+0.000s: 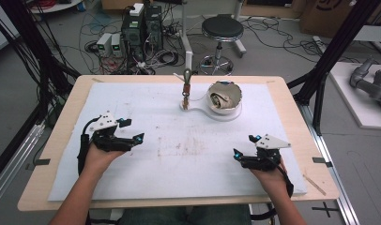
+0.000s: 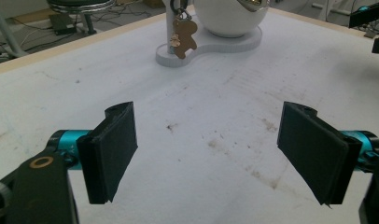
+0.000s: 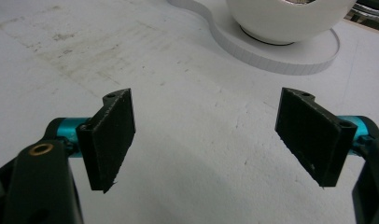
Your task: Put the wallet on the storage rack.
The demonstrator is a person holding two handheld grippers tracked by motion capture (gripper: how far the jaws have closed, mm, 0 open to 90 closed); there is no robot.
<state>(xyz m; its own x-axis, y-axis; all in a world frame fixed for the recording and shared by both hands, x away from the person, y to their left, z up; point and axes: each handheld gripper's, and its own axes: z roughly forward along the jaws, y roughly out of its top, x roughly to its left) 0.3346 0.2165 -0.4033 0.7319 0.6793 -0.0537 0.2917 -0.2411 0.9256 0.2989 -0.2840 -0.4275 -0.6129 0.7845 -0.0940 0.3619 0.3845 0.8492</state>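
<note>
White bowl point(image 1: 224, 101) on white base point(image 1: 198, 108) — gingerbread-man charm point(image 2: 183, 38) alongside.

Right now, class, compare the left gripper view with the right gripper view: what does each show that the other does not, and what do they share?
Left gripper view alone: a brown gingerbread-man keyring hanging on a small post, a stool beyond the table edge, and the right gripper at top right. Right gripper view alone: nothing the other lacks, just a closer look at the bowl's side. Both share the white bowl on its white base, the stained white mat, and open black jaws, nothing between.
</note>
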